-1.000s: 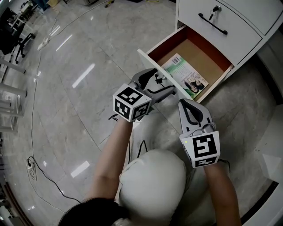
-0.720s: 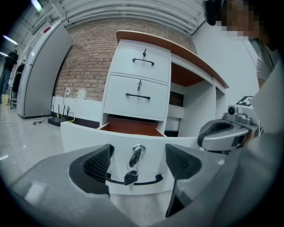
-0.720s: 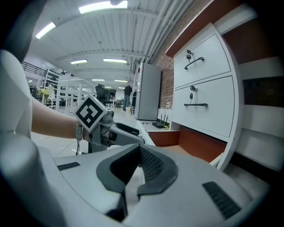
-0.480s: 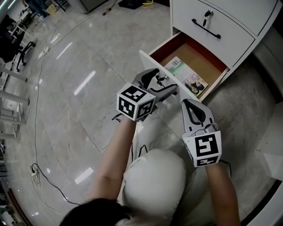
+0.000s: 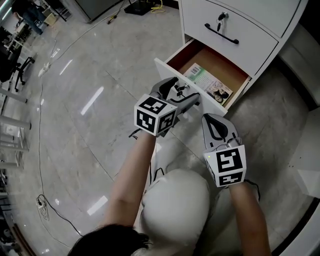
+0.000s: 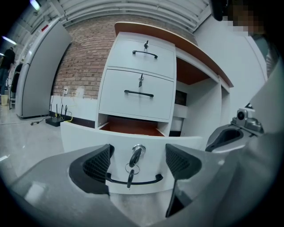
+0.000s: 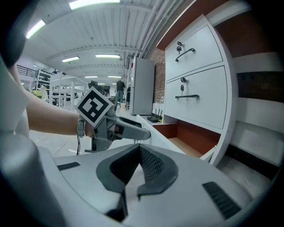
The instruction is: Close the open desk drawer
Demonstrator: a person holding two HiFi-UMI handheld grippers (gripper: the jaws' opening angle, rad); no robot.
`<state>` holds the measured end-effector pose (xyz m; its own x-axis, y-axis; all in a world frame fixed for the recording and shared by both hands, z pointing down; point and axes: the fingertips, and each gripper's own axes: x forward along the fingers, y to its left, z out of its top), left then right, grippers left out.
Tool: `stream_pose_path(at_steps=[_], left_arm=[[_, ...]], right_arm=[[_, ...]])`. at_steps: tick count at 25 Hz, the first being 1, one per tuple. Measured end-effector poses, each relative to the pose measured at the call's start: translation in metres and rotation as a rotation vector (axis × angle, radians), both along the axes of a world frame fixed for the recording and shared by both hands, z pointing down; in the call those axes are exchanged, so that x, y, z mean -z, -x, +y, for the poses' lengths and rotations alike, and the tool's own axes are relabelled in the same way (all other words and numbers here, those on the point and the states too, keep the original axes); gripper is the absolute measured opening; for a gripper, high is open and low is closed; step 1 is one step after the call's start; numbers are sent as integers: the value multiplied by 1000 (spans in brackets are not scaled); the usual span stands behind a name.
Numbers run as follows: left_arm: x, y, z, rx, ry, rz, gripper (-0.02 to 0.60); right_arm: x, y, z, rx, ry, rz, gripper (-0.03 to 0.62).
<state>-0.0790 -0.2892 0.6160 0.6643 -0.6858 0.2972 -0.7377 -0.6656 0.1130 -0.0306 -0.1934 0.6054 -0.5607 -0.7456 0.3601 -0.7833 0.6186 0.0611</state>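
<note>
The open bottom desk drawer [image 5: 212,62] has a white front panel [image 5: 167,70] and holds a colourful magazine [image 5: 207,85]. My left gripper [image 5: 184,93] is open at the panel's outer face. In the left gripper view its two pads [image 6: 97,164] straddle the key [image 6: 135,155] and the black handle [image 6: 133,181] of the drawer front [image 6: 88,137]. My right gripper [image 5: 212,122] is shut and empty, just in front of the panel's right end. The right gripper view shows its jaws [image 7: 140,153] pressed together, with the left gripper [image 7: 120,126] and the drawer's brown inside [image 7: 186,137] beyond.
Two closed drawers [image 5: 230,27] with black handles and keys sit above the open one. The desk's knee space [image 6: 195,102] lies to the right. A polished floor [image 5: 90,100] with cables and a black router [image 5: 137,7] stretches left. The person's white-clothed knees [image 5: 175,210] are below the grippers.
The drawer sticks out less than a second ago; it has slid partly in with the left gripper at its front. The right gripper stayed shut beside it.
</note>
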Motion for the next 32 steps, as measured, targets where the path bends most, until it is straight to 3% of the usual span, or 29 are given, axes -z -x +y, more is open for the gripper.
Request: stream_pose_path(at_steps=[9,16,32], left_arm=[[-10,6,4,-18,24,-14,379],[-1,-23,-33,-9,37,-20,379],[-1,-48,-66,-7,59,-39,379]], right_arm=[[-17,8,9,-50,17,7,11],[-7,-15,-20,-56,27,28,11],[-7,-34,-40,-121,35,11,11]])
